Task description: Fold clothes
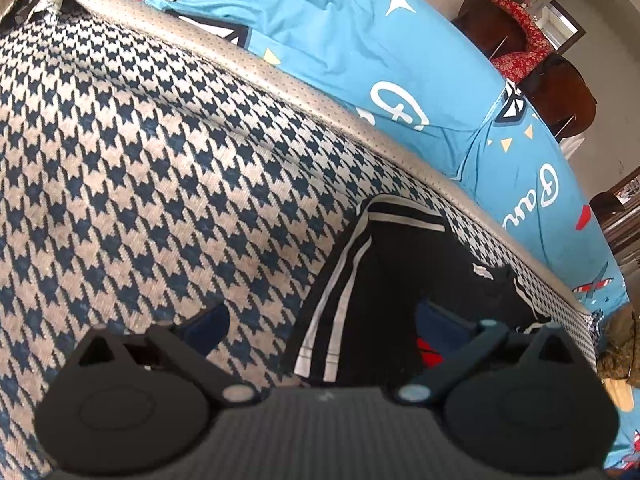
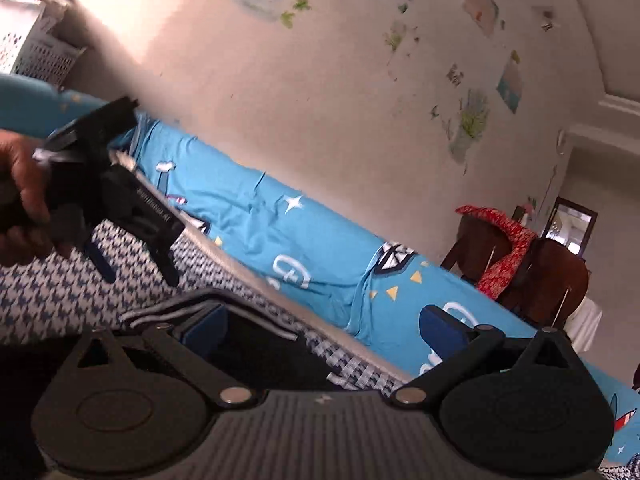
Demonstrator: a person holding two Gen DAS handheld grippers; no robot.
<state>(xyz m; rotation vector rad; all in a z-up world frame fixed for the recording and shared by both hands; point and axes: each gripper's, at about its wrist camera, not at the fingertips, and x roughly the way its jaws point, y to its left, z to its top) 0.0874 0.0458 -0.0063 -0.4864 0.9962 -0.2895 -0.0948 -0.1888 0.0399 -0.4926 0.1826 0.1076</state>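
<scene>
Black striped garment [image 1: 400, 280] on houndstooth cover [image 1: 160, 160] | left tongs [image 1: 320, 328] wide open, empty | right tongs [image 2: 324, 326] wide open, empty

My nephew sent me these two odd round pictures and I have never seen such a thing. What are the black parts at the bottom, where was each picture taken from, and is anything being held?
No robot here: a person holds hand-held tongs in each hand, each with a wide-angle camera looking along its two fingers. The black parts at the bottom are the tongs' own mechanism.

One picture comes from the left tongs, the other from the right tongs. The right view also shows the left tongs from outside, gripped by a hand.

Below lies a houndstooth cloth on a blue printed sheet. On it rests a black garment with white stripes. Both tongs are open and hold nothing.
</scene>
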